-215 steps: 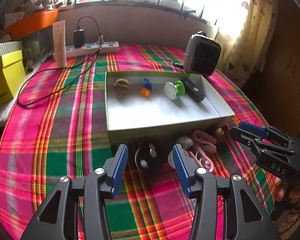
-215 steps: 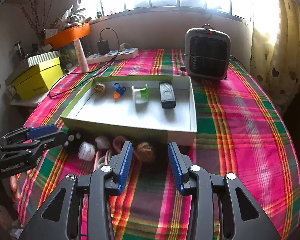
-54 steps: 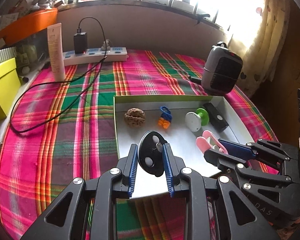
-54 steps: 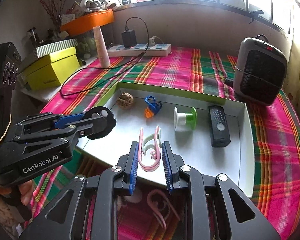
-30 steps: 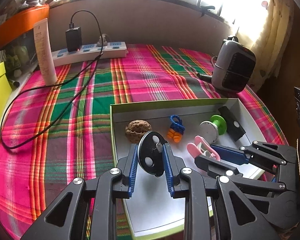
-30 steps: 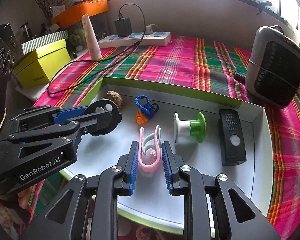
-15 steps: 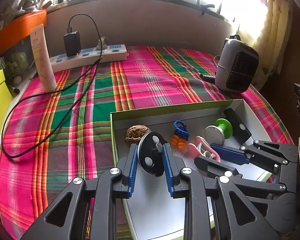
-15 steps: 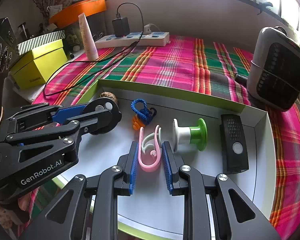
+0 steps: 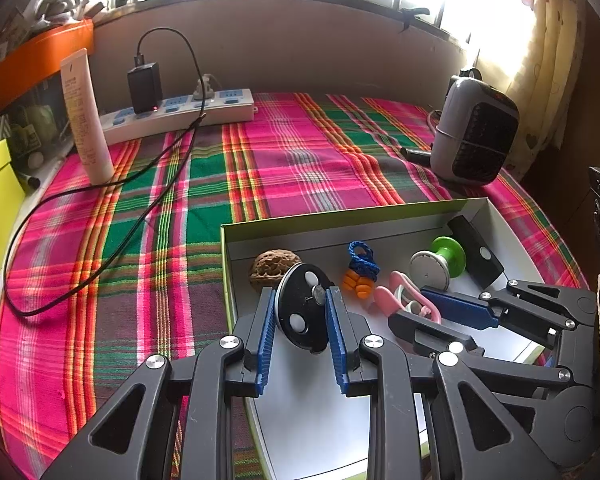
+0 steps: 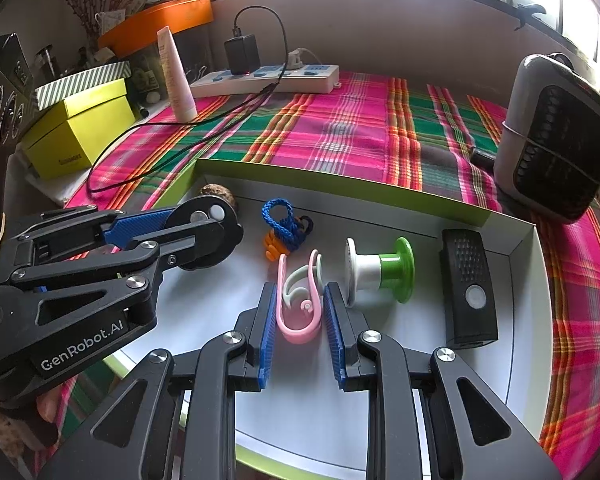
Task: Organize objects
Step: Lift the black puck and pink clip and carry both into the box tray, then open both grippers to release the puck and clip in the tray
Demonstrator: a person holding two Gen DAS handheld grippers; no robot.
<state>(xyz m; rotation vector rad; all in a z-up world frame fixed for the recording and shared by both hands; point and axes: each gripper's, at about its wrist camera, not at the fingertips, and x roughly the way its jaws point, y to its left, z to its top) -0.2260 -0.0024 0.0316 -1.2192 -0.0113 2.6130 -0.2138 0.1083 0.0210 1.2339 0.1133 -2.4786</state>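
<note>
A shallow green-edged box (image 9: 340, 216) (image 10: 340, 186) with a white floor lies on the plaid cloth. My left gripper (image 9: 302, 312) (image 10: 204, 228) is shut on a black disc with white dots (image 9: 300, 320) (image 10: 210, 216), held over the box's left part. My right gripper (image 10: 300, 312) (image 9: 416, 306) is shut on a pink and white clip (image 10: 300, 308) (image 9: 392, 296), over the box's middle. Along the box's far side lie a walnut (image 9: 270, 266) (image 10: 216, 192), a blue and orange cord toy (image 9: 362, 270) (image 10: 286, 226), a green and white spool (image 9: 440, 262) (image 10: 380, 270) and a black remote (image 9: 476, 254) (image 10: 468, 288).
A grey heater (image 9: 474, 136) (image 10: 556, 140) stands at the back right. A power strip (image 9: 180, 114) (image 10: 268, 76) with a charger and a black cable, a white tube (image 9: 86, 116) (image 10: 176, 76) and a yellow box (image 10: 76, 132) stand at the back left. A hand (image 10: 48, 406) grips the left tool.
Over the last second both grippers have edged a little farther over the box toward its row of objects, each keeping its hold. Earlier, they stood open in front of the box.
</note>
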